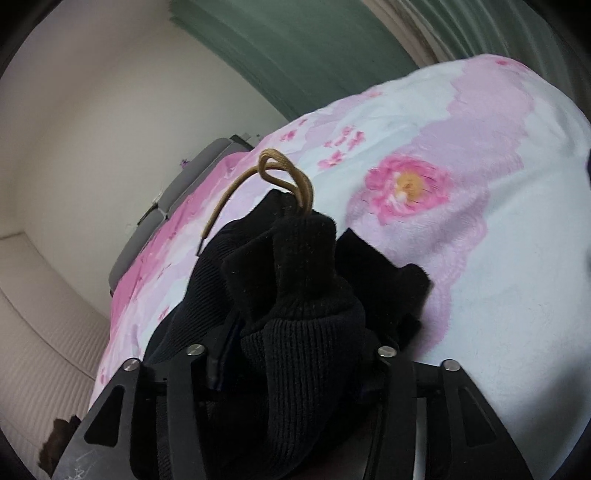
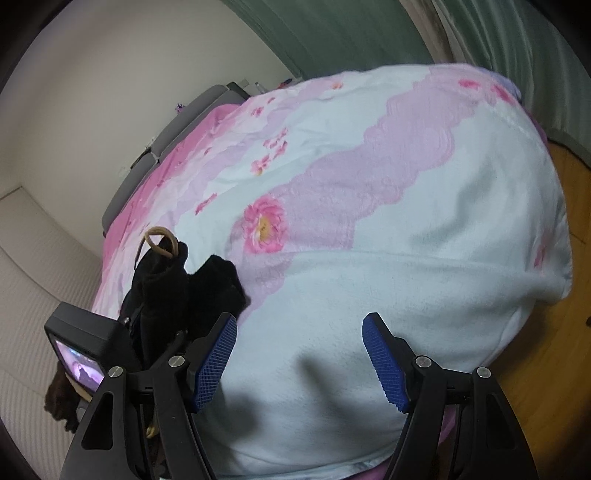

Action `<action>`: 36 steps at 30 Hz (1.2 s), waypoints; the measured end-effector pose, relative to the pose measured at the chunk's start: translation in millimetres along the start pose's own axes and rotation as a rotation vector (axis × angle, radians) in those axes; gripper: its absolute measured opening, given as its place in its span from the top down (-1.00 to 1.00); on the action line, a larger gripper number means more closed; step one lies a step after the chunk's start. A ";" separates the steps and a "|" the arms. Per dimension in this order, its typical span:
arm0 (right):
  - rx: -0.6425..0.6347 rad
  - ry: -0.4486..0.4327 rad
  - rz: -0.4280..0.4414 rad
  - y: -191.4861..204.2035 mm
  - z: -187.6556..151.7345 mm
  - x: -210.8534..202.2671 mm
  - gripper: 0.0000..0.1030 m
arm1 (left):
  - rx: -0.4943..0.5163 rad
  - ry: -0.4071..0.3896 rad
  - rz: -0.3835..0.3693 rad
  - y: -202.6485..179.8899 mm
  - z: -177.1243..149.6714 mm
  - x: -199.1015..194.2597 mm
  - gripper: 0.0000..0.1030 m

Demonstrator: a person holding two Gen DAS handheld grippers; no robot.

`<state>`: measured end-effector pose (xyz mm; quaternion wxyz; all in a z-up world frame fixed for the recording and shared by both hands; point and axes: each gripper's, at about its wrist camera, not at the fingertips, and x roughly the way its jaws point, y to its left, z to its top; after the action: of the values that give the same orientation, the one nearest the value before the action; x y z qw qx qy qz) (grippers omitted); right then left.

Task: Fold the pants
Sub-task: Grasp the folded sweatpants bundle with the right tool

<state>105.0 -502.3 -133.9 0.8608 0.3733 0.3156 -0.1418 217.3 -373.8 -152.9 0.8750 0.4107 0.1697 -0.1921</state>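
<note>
pants (image 1: 295, 295): black knit, bunched in a wad and held up above the blanket (image 2: 406, 258), not spread out. left gripper (image 1: 291, 354) clenched on the wad; fabric fills the gap between its fingers. tan drawstring (image 1: 284, 173) loops out of the top of the wad, so the waistband end looks uppermost. long axis cannot be read while it is bunched.

right gripper (image 2: 299, 354) released, blue pads (image 2: 214, 362) wide apart, nothing between them, hovering over the blanket. the wad lies to its left, just beside its left finger, so this gripper is the free one and near enough to take a second hold.

around the blanket: grey headboard (image 2: 173, 125) on the far side, green curtain (image 2: 351, 29) beyond, wood floor (image 2: 554, 332) to the right. nothing stands between the right gripper and the wad.
</note>
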 end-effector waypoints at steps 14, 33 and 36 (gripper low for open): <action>-0.006 -0.005 -0.007 -11.9 1.4 -23.2 -0.39 | -0.206 -0.092 -0.287 27.3 9.5 -71.3 -0.94; -0.223 0.087 0.160 156.4 -14.2 39.6 -0.09 | -0.554 0.042 -0.050 211.6 -110.9 -71.7 -0.94; -0.199 0.129 0.106 163.5 -15.1 65.3 -0.05 | -0.577 0.042 -0.047 219.5 -115.9 -68.8 -0.94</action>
<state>226.5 -380.4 -93.7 0.8778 0.3106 0.3626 -0.0398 245.8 -140.2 -48.3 0.9472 0.1448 0.2450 -0.1477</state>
